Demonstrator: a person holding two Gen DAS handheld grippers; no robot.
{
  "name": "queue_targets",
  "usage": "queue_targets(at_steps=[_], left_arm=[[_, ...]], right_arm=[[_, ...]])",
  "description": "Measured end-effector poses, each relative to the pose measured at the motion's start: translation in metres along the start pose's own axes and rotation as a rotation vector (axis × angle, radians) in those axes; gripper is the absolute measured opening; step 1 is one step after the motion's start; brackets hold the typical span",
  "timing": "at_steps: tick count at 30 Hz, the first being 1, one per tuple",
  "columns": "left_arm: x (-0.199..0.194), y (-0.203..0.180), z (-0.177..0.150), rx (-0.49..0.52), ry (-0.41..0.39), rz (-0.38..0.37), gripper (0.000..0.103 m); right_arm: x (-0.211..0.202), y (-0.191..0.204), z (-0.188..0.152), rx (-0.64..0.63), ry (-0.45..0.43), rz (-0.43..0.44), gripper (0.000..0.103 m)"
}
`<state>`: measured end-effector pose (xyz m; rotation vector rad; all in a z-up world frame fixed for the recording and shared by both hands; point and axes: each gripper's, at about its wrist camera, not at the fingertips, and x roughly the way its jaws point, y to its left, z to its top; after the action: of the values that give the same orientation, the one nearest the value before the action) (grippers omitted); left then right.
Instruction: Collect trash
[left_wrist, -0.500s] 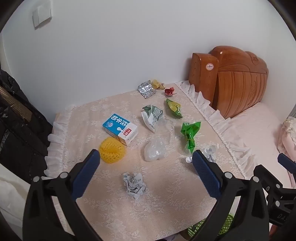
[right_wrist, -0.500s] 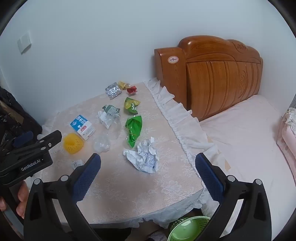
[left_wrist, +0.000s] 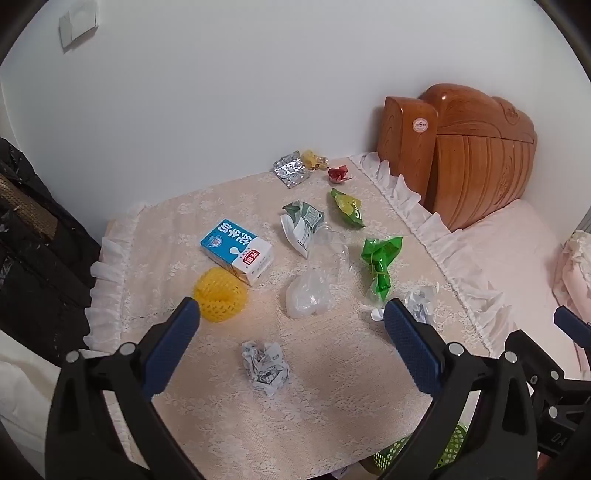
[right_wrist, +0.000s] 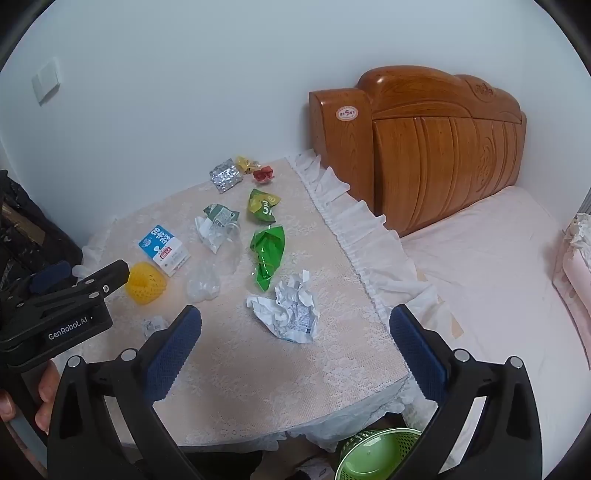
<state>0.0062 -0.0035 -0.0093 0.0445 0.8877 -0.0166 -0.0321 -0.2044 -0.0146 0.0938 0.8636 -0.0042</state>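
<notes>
Left wrist view: left gripper (left_wrist: 291, 332) hangs over the table (left_wrist: 332, 417), jaws wide apart and empty, tilted downward; a small paper wad (left_wrist: 265, 363) lies on the lace cloth between and below its fingers. Beyond it sit a yellow foam net (left_wrist: 220, 299), touching a blue milk carton (left_wrist: 237, 251), a clear plastic bag (left_wrist: 308, 295), a green wrapper (left_wrist: 380, 264) and further wrappers toward the wall. Right wrist view: right gripper (right_wrist: 295, 343) likewise stands fully spread, nothing held, above a larger crumpled paper (right_wrist: 291, 312) near the table's right edge. Green basket (right_wrist: 373, 456) stands on the floor below the table's near edge. Bed (right_wrist: 498, 266) with wooden headboard adjoins the table on the right
</notes>
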Motion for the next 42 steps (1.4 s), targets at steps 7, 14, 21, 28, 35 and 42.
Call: queue_targets(at_steps=[7,14,21,28,35,42], left_arm=[[0.003,0.006,0.002,-0.014,0.006,0.003,0.095],[0.005,0.01,0.002,-0.02,0.013,0.009,0.095],[0.005,0.014,0.002,-0.02,0.015,0.011,0.095],[0.006,0.019,0.001,-0.028,0.021,0.009,0.095],[0.006,0.02,0.001,-0.028,0.022,0.007,0.095],[0.006,0.021,0.0,-0.03,0.023,0.006,0.095]], right_arm=[[0.005,0.002,-0.001,-0.002,0.002,0.004,0.101],[0.007,0.004,0.0,-0.003,0.003,0.009,0.101],[0.007,0.009,-0.001,-0.002,0.001,0.011,0.101],[0.005,0.011,-0.003,-0.001,-0.004,0.013,0.101],[0.006,0.011,-0.002,-0.002,-0.002,0.012,0.101],[0.005,0.012,-0.002,-0.003,-0.002,0.011,0.101]])
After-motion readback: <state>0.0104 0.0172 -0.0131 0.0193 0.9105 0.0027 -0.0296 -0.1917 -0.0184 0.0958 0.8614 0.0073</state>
